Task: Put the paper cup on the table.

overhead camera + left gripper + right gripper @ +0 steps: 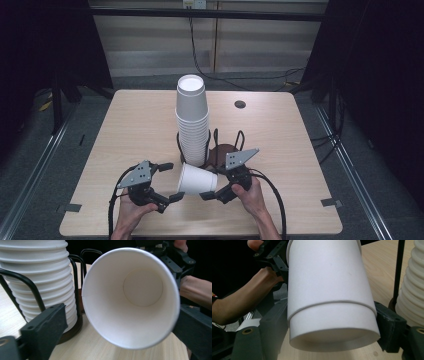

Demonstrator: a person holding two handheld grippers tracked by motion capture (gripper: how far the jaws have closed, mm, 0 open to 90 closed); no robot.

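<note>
Lying on light wood table (125, 130), dark room: cup (197, 179) clamped by right tongs (214, 184); left tongs (170, 181) apart.

It looks like a lab: a lone table (135, 130) stands between black curtains (385, 75), with cables (210, 65) on the grey floor (45, 170).

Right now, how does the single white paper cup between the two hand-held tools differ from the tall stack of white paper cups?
The single white paper cup lies on its side, mouth toward the left gripper; the tall stack of white paper cups stands upside down, bases up. The single cup is held by its base in the right gripper; the stack sits in a black wire holder. Both are plain white paper, over the light wooden table.
</note>
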